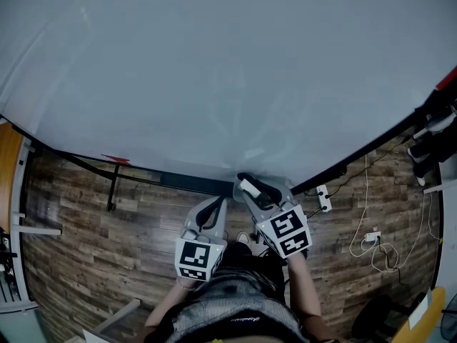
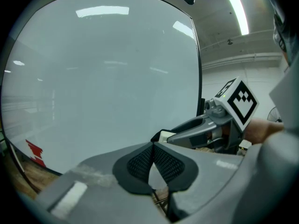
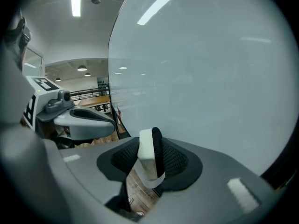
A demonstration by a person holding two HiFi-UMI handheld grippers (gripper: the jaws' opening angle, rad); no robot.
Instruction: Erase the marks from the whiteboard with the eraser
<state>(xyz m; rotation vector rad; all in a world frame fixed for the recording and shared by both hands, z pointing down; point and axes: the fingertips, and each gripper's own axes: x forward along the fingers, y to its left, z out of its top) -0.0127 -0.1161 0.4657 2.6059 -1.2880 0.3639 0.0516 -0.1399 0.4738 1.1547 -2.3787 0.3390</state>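
Eraser (image 3: 145,153) stands on its narrow edge between the pads of the right gripper (image 3: 149,160). Its white body is toward 9 o'clock and its black felt toward 3 o'clock. The long axis runs along the jaws, and the front end points to the whiteboard (image 3: 210,78). The jaws are partly apart and press on both flat sides of the eraser, so it is gripped.

In the head view the eraser (image 1: 249,189) is a little below the middle, and it points toward 11 o'clock from the right gripper (image 1: 251,188). It is at the lower edge of the whiteboard (image 1: 214,70). I cannot tell if the felt touches the board surface.

At 8 o'clock from it, just beside, is the left gripper (image 1: 214,204). In its own view the left gripper (image 2: 153,160) has the pad tips together with nothing between them. A small red mark (image 2: 35,150) sits at 8 o'clock on the board, near the lower edge. Below the board is the wooden floor (image 1: 86,220).
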